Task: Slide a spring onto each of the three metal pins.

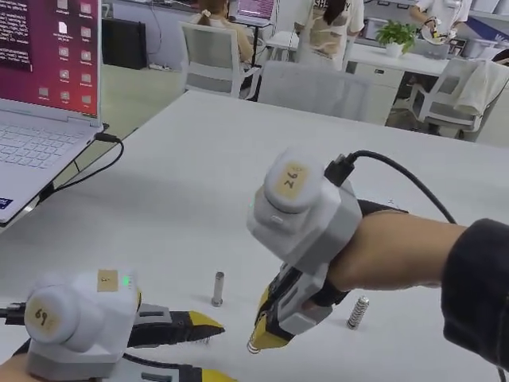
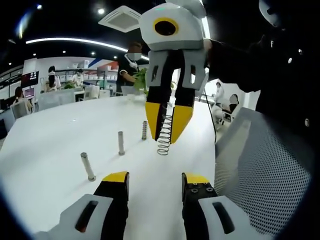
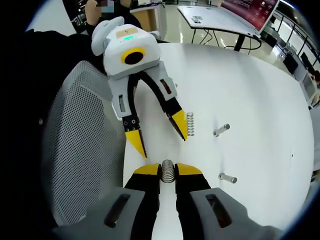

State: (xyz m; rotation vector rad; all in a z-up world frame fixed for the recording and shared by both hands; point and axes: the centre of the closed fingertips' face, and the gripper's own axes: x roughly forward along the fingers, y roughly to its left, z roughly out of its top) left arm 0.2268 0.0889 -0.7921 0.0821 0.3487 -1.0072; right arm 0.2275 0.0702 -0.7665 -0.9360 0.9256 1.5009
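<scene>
- On the white desk [image 1: 199,159], in the head view, we see the right claw [image 1: 254,343] pointing downward, clamped on a held spring [image 1: 254,347] whose lower end hangs close to the desktop.
- In the right gripper view, we find the coil pinched between that claw's yellow tips.
- The left claw [image 2: 157,182] sits low, jaws apart, gripping nothing.
- In the left gripper view, we note the nearer bare pin [image 2: 87,166] and the second bare pin [image 2: 120,143] upright beyond it.
- Farther back, the third pin [image 2: 144,130] carries a spring.
- An open laptop [image 1: 40,119] stands at the desk's far left.
</scene>
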